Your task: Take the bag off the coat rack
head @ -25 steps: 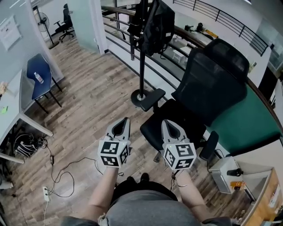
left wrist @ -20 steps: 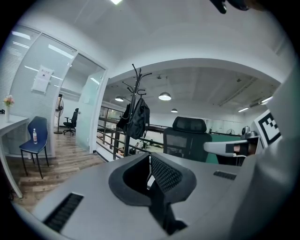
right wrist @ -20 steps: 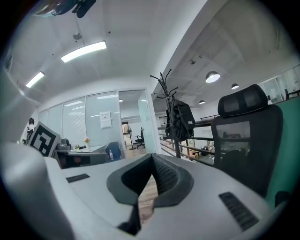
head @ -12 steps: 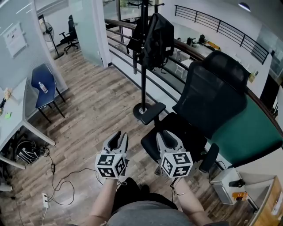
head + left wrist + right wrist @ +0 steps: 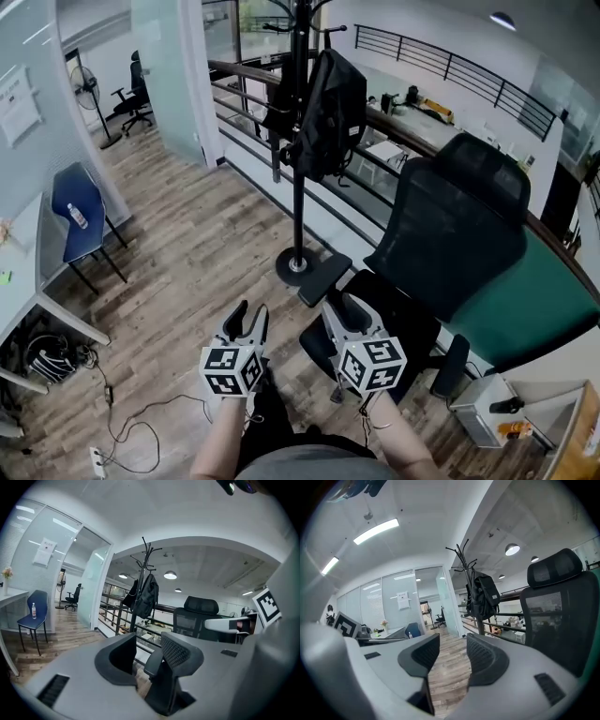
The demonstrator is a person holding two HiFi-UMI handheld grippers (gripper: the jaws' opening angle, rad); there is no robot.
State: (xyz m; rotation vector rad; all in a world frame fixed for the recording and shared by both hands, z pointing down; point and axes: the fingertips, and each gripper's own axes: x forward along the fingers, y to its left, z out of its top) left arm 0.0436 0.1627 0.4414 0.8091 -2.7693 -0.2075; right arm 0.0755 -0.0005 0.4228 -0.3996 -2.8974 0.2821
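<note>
A black backpack [image 5: 328, 114] hangs on the black coat rack [image 5: 299, 187], far ahead of both grippers. It also shows as the backpack [image 5: 146, 595] in the left gripper view and the backpack [image 5: 483, 596] in the right gripper view. My left gripper [image 5: 246, 320] and right gripper [image 5: 341, 310] are held low near the person's body, side by side. Both have their jaws opening, and nothing is between them.
A black mesh office chair [image 5: 441, 239] stands just right of the rack's round base [image 5: 295, 267]. A railing [image 5: 246, 103] runs behind the rack. At the left are a blue chair [image 5: 78, 208], a white desk [image 5: 37, 291] and floor cables [image 5: 141, 417].
Both grippers' jaws have parted from shut to open. The view has tipped up, so the coat rack and backpack show more fully, and the grippers sit lower in the frame.
</note>
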